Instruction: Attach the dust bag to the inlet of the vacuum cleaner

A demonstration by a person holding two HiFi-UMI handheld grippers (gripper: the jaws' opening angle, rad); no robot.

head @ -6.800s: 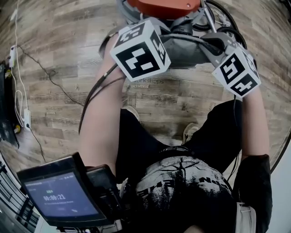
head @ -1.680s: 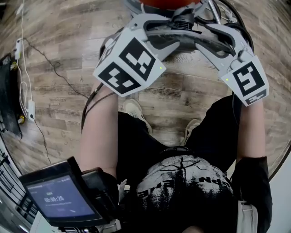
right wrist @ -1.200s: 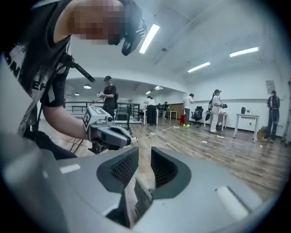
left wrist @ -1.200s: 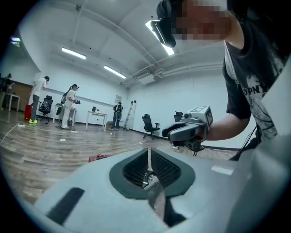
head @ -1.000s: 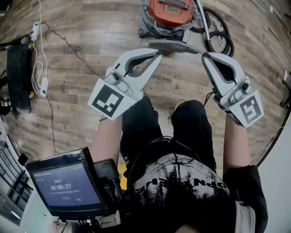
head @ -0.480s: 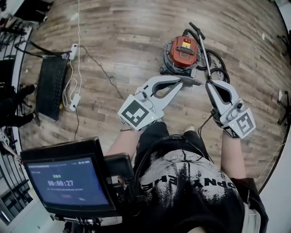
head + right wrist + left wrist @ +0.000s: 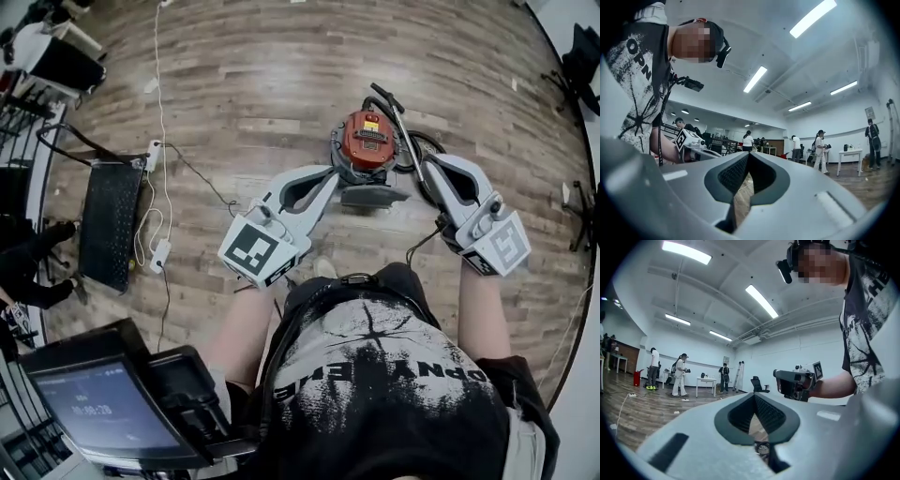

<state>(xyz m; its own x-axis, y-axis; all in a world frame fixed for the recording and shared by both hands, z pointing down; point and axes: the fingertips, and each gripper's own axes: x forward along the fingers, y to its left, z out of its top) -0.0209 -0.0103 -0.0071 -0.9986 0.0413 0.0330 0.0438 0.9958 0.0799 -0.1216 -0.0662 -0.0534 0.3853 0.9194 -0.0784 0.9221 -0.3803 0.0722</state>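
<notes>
The red vacuum cleaner (image 7: pixel 368 141) stands on the wood floor ahead of the person. A flat grey dust bag (image 7: pixel 373 196) lies on the floor against its near side; whether it sits on the inlet I cannot tell. My left gripper (image 7: pixel 332 172) hangs high above the floor, left of the bag, shut and empty. My right gripper (image 7: pixel 425 162) is level with it on the right, shut, holding nothing. In the left gripper view the left gripper (image 7: pixel 754 397) has its pads together, and the right gripper (image 7: pixel 797 380) shows beyond. The right gripper view shows the right gripper (image 7: pixel 747 155) the same way.
A black hose coil (image 7: pixel 427 150) and wand lie right of the vacuum. A black mat (image 7: pixel 108 225), a power strip (image 7: pixel 159 253) and white cables lie at the left. A screen (image 7: pixel 103 412) hangs at the person's front. Several people (image 7: pixel 679 376) and tables (image 7: pixel 705 382) stand far off.
Both grippers have risen from low by the vacuum to chest height as the person stood up. The vacuum and grey bag stayed on the floor and look smaller.
</notes>
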